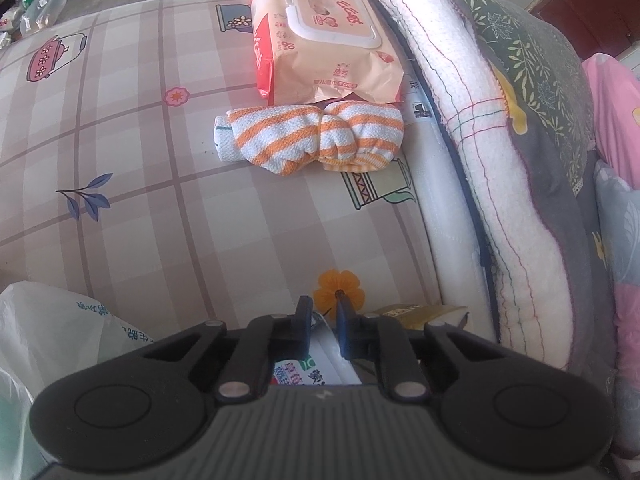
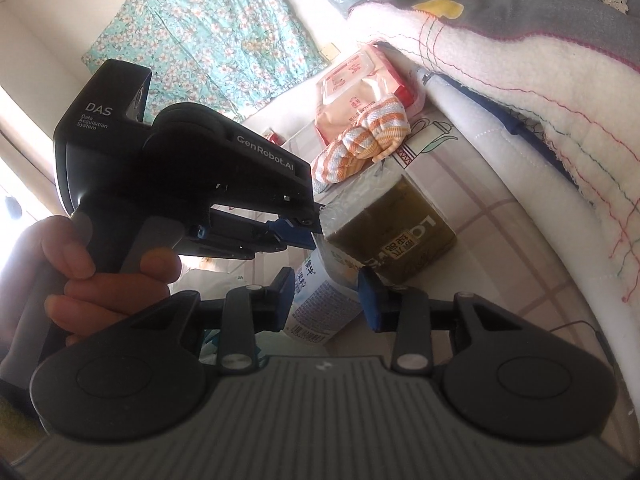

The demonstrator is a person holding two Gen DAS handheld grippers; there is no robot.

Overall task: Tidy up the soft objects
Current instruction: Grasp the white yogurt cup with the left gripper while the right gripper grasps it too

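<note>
An orange-and-white striped towel (image 1: pixel 310 140) lies bunched on the patterned bed sheet (image 1: pixel 140 200), in front of a pink wet-wipes pack (image 1: pixel 324 36). Both show in the right wrist view, towel (image 2: pixel 360 140) and pack (image 2: pixel 360 84). My left gripper (image 1: pixel 322 320) is nearly shut, low over a white carton (image 1: pixel 320 364) and a green-yellow tissue pack (image 1: pixel 416 314). In the right wrist view the left gripper (image 2: pixel 308 228) pinches the edge of the green tissue pack (image 2: pixel 384 232). My right gripper (image 2: pixel 328 296) is open around a white carton (image 2: pixel 320 304), just below that pack.
A folded white blanket with coloured stitching (image 1: pixel 480 128) and a grey floral quilt (image 1: pixel 552 80) are piled along the right. A white plastic bag (image 1: pixel 44 332) lies at the lower left. A teal floral curtain (image 2: pixel 208 28) hangs behind.
</note>
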